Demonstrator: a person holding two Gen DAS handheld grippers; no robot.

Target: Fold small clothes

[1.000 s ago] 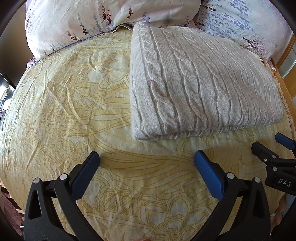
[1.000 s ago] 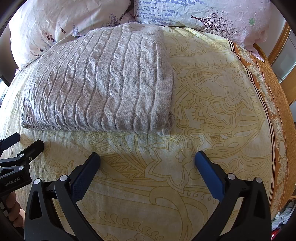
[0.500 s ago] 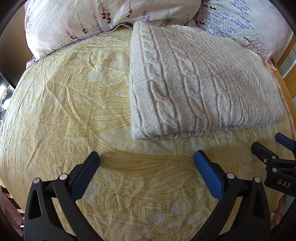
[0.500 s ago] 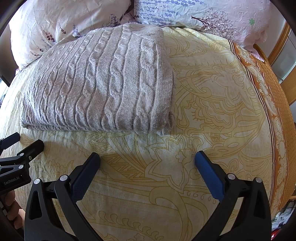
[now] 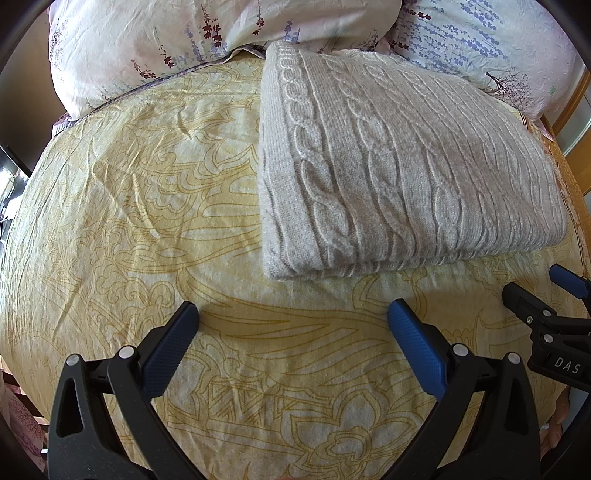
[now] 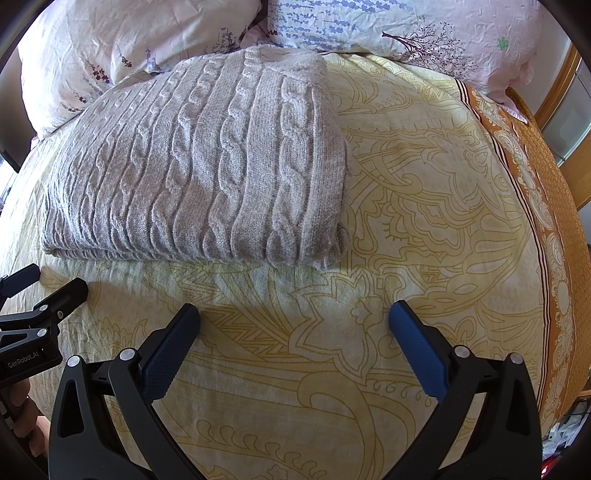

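A grey cable-knit sweater lies folded into a neat rectangle on the yellow patterned bedspread, its far edge against the pillows. In the right wrist view the same sweater fills the upper left. My left gripper is open, held just short of the sweater's near left corner, nothing between its blue pads. My right gripper is open too, below the sweater's near right corner, with only bedspread between its fingers. Each gripper shows at the edge of the other's view: right gripper, left gripper.
Two floral pillows lie along the head of the bed. An orange patterned border runs down the bed's right side, with a wooden frame beyond. A hand holds the left gripper's handle.
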